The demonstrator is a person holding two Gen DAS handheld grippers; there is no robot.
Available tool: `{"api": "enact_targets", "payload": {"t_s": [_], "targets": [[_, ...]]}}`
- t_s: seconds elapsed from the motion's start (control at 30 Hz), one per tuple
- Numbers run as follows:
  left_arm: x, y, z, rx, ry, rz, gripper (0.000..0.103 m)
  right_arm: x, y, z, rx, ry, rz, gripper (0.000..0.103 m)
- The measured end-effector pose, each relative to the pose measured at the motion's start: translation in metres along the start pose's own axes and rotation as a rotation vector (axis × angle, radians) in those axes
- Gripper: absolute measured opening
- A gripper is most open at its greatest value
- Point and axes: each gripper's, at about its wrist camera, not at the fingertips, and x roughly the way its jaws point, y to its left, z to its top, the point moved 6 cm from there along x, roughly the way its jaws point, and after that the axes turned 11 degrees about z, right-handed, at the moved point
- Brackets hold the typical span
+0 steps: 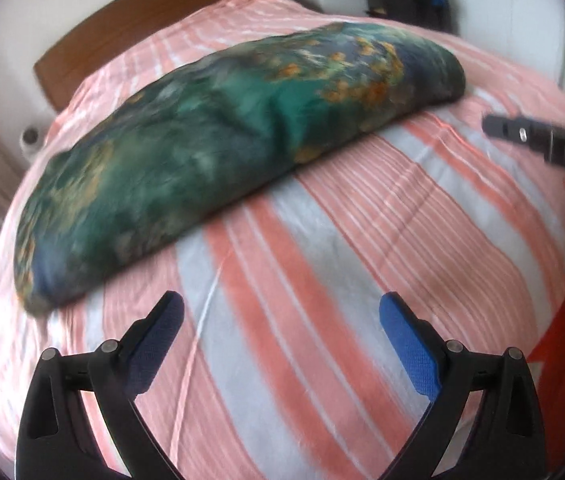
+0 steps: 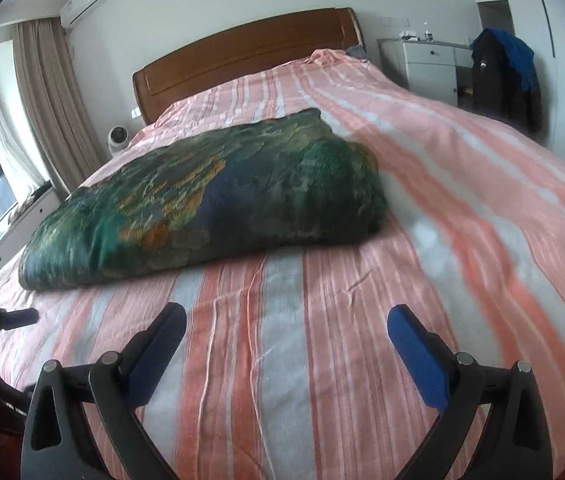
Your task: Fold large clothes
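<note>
A large dark green cloth with orange and blue print (image 1: 210, 140) lies folded into a long thick bundle across the striped bed; it also shows in the right wrist view (image 2: 218, 196). My left gripper (image 1: 280, 310) is open and empty, held above the bedspread a little short of the bundle's near edge. My right gripper (image 2: 286, 320) is open and empty, also above the bedspread in front of the bundle. The tip of the right gripper shows at the right edge of the left wrist view (image 1: 542, 144), and the left gripper shows at the left edge of the right wrist view (image 2: 6, 318).
The bed has a pink, white and grey striped cover (image 2: 422, 208) and a wooden headboard (image 2: 242, 56). A white cabinet (image 2: 430, 64) and dark hanging clothes (image 2: 506, 76) stand at the far right. A window with curtains (image 2: 42, 92) is on the left.
</note>
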Motion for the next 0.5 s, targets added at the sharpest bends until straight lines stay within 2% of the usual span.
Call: {"api": "enact_targets", "payload": {"t_s": [0.1, 0.23, 0.37, 0.5], "targets": [[0.001, 0.014, -0.001, -0.064, 0.02, 0.02, 0.099, -0.002, -0.005, -0.002, 0.009, 0.008, 0.01, 0.1], [0.003, 0.027, 0.003, -0.109, 0.029, 0.028, 0.099, -0.005, -0.017, -0.003, 0.081, 0.006, 0.042, 0.1], [-0.003, 0.045, 0.005, -0.151, 0.003, 0.042, 0.099, -0.009, -0.037, 0.005, 0.247, -0.052, 0.146, 0.1], [-0.001, 0.063, 0.008, -0.198, 0.0, 0.052, 0.099, 0.015, -0.059, 0.031, 0.478, -0.099, 0.269, 0.1]]}}
